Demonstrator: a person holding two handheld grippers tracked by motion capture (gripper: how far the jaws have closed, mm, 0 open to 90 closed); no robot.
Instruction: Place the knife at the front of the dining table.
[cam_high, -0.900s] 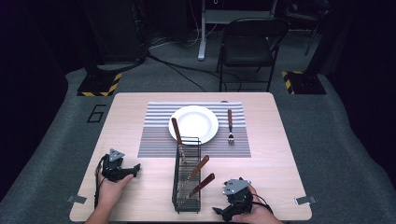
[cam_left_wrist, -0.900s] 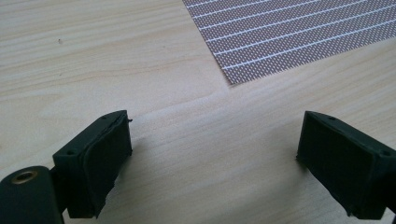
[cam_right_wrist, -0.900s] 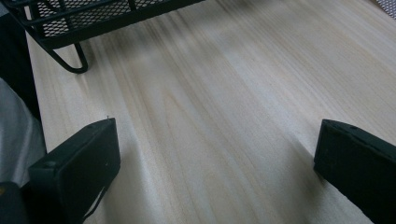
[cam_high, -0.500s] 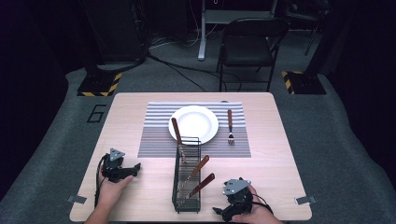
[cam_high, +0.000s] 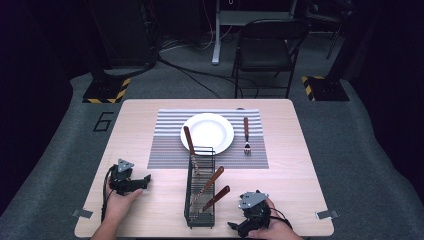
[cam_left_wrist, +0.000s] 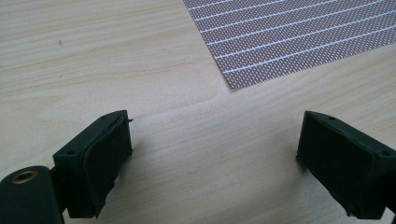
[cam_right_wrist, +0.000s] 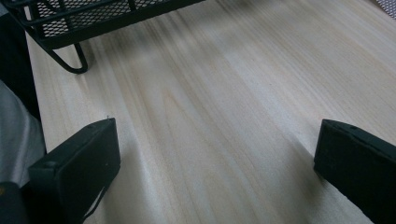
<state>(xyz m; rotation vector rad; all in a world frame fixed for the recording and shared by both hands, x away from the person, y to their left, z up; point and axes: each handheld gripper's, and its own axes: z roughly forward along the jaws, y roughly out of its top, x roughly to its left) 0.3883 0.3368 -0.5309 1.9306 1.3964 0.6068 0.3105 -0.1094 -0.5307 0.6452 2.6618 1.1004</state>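
Wooden-handled cutlery is leaning in the rack at lower centre; left gripper and right gripper are resting wide open, empty. A careless reach is risking tipping the rack.

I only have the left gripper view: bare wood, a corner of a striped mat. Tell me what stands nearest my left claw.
Observer: A black wire rack stands in the middle of the table, beside your left claw.
Operator: Say what is in it.
Observer: Three wooden-handled utensils lean in it, handles up.
Operator: Report what lies on the mat.
Observer: A white plate sits on the striped mat, with a fork lying to its right.
Operator: Give me the right claw.
Observer: The right claw is open over bare wood, with the rack's foot ahead of it.
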